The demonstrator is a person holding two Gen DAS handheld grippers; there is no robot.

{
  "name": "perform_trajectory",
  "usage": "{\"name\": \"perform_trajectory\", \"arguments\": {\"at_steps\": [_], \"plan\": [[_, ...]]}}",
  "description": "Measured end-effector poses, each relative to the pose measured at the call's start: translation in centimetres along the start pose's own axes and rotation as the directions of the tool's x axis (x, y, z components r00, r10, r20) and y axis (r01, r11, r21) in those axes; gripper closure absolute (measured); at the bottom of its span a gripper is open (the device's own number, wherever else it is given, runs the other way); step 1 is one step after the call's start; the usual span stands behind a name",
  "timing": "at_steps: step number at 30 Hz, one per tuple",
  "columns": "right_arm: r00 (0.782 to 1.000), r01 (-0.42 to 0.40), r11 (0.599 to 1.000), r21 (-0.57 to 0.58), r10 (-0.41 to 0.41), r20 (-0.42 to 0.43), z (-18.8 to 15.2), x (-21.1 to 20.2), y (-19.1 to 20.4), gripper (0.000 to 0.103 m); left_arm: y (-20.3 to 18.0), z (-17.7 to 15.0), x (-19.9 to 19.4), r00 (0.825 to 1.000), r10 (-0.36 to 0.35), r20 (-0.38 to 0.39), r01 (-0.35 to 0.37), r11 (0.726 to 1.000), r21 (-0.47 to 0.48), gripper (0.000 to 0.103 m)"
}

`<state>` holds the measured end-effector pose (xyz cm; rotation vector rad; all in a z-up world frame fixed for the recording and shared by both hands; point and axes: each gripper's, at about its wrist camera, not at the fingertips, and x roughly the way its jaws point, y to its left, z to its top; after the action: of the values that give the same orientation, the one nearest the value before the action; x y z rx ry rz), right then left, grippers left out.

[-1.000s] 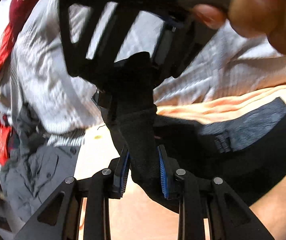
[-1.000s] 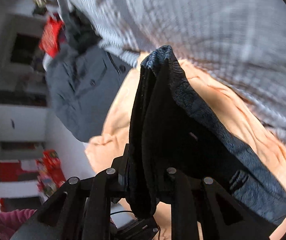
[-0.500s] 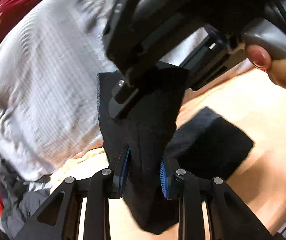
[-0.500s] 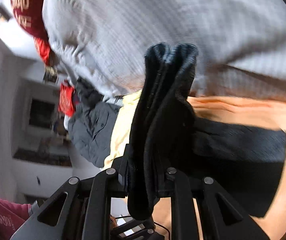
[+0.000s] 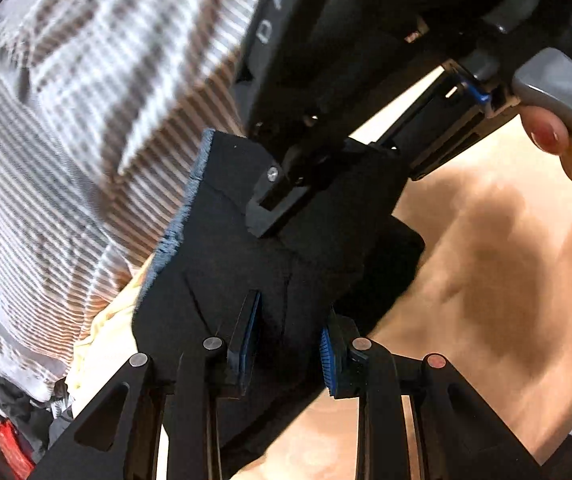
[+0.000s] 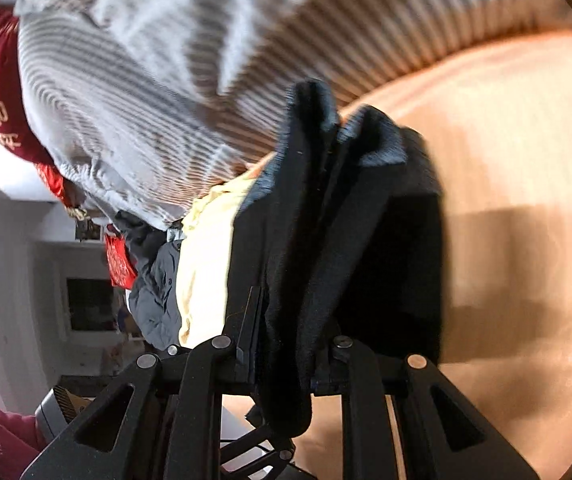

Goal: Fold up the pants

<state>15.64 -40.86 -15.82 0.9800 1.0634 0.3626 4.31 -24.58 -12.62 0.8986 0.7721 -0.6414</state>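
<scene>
The left claw (image 5: pixel 286 344) pinches a bunched fold of the dark pants (image 5: pixel 294 240) between its blue pads, and the right claw (image 6: pixel 290 344) is pressed together on another thick gather of the same cloth. The pants hang between the two claws above the orange surface (image 5: pixel 506 280), with part of the cloth trailing down onto it, as far as the blur lets me judge. In the left wrist view the right claw's black frame sits just above the left one, so both grips are close together.

To do this fold well, bring both claws down together at the same height, lay the held edge squarely over the lower layer, and release only once the cloth rests flat; pulling gently apart first would take out slack.

Open surface lies to the right in both views. To the left a striped shirt (image 6: pixel 145 92) crowds close, with a yellow cloth (image 6: pixel 205 264) and grey garment (image 6: pixel 157 292) beside the pants, so the fold should land away from them.
</scene>
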Motion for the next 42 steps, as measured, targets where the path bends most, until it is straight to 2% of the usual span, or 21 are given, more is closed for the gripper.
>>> {"name": "perform_trajectory", "arguments": {"at_steps": [5,6,7,8,9,10,12,14,16,18,19,20,21,22,25,27,30,32,33,36,42], "plan": [[1.000,-0.019,0.998,0.058,0.019,0.004,-0.8,1.1,-2.3,0.084,-0.7,-0.6,0.9,1.000,0.020,-0.022,-0.019,0.999,0.038,0.073],[1.000,-0.019,0.998,0.063,0.018,0.003,-0.9,1.1,-2.7,0.084,-0.8,-0.6,0.8,0.999,0.020,-0.028,-0.019,0.999,0.043,0.066],[1.000,-0.017,0.998,0.066,0.017,0.002,-1.0,1.0,-2.9,0.084,-0.7,-0.7,0.7,0.999,0.011,-0.038,-0.009,0.999,0.038,0.051],[1.000,-0.005,0.998,0.066,0.005,0.001,-1.1,1.1,-2.8,0.083,-0.3,-0.9,0.4,0.999,0.001,-0.047,0.000,1.000,0.021,0.044],[1.000,0.009,0.998,0.066,-0.009,-0.001,-1.2,1.0,-2.8,0.083,-0.1,-1.1,0.1,0.999,-0.008,-0.049,0.008,1.000,0.002,0.038],[1.000,0.018,0.998,0.067,-0.017,-0.005,-1.3,0.7,-2.8,0.079,0.4,-1.4,-0.4,0.999,-0.024,-0.048,0.023,1.000,-0.016,0.038],[0.999,0.051,0.997,0.063,-0.050,-0.020,-1.2,0.0,-2.2,0.070,1.5,-2.0,-1.1,0.997,-0.051,-0.052,0.048,0.998,-0.046,0.038],[0.992,0.124,0.992,0.040,-0.123,-0.018,-0.9,-0.8,-1.0,0.058,3.3,-2.3,-1.8,0.996,-0.076,-0.051,0.071,0.992,-0.108,0.038],[0.970,0.241,0.970,-0.028,-0.240,0.043,-0.5,-2.4,0.6,0.057,5.3,-2.4,-2.0,0.994,-0.099,-0.050,0.088,0.978,-0.191,0.038],[0.956,0.280,0.957,-0.073,-0.272,0.108,0.1,-3.7,2.1,0.057,7.7,-2.2,-1.7,0.989,-0.136,-0.056,0.113,0.946,-0.303,0.038],[0.953,0.286,0.954,-0.086,-0.274,0.131,0.7,-4.0,2.8,0.057,9.0,-2.2,-1.1,0.984,-0.165,-0.065,0.130,0.919,-0.373,0.028],[0.949,0.295,0.951,-0.092,-0.281,0.141,1.3,-4.0,3.1,0.057,10.2,-2.2,-0.4,0.978,-0.197,-0.075,0.144,0.884,-0.445,0.023],[0.946,0.306,0.947,-0.099,-0.290,0.145,2.2,-3.6,3.6,0.057,11.2,-2.3,0.1,0.973,-0.218,-0.081,0.148,0.848,-0.509,0.022],[0.944,0.314,0.944,-0.106,-0.297,0.146,2.9,-2.8,3.9,0.057,12.4,-2.5,1.0,0.967,-0.240,-0.090,0.145,0.801,-0.581,0.022],[0.939,0.335,0.931,-0.143,-0.318,0.129,5.0,0.1,4.8,0.057,14.2,-3.0,2.1,0.959,-0.265,-0.095,0.132,0.722,-0.679,0.022],[0.930,0.364,0.917,-0.163,-0.348,0.118,6.1,1.4,5.1,0.057,14.6,-3.2,2.6,0.957,-0.275,-0.095,0.129,0.695,-0.708,0.022],[0.929,0.368,0.911,-0.187,-0.353,0.111,7.0,3.1,5.1,0.064,14.6,-3.5,3.6,0.952,-0.284,-0.116,0.123,0.699,-0.705,0.022],[0.925,0.380,0.904,-0.198,-0.368,0.094,7.1,3.5,5.1,0.091,14.3,-3.8,4.2,0.945,-0.298,-0.135,0.121,0.701,-0.703,0.022],[0.915,0.404,0.890,-0.210,-0.394,0.087,6.9,3.6,5.1,0.097,14.2,-4.0,4.4,0.940,-0.309,-0.144,0.121,0.698,-0.705,0.022],[0.911,0.412,0.882,-0.228,-0.407,0.072,6.2,2.8,4.8,0.099,13.3,-4.4,4.9,0.929,-0.333,-0.161,0.129,0.698,-0.704,0.022],[0.900,0.433,0.875,-0.218,-0.432,0.058,4.4,1.8,3.7,0.099,11.8,-4.4,5.4,0.926,-0.325,-0.192,0.120,0.737,-0.665,0.022]]}}
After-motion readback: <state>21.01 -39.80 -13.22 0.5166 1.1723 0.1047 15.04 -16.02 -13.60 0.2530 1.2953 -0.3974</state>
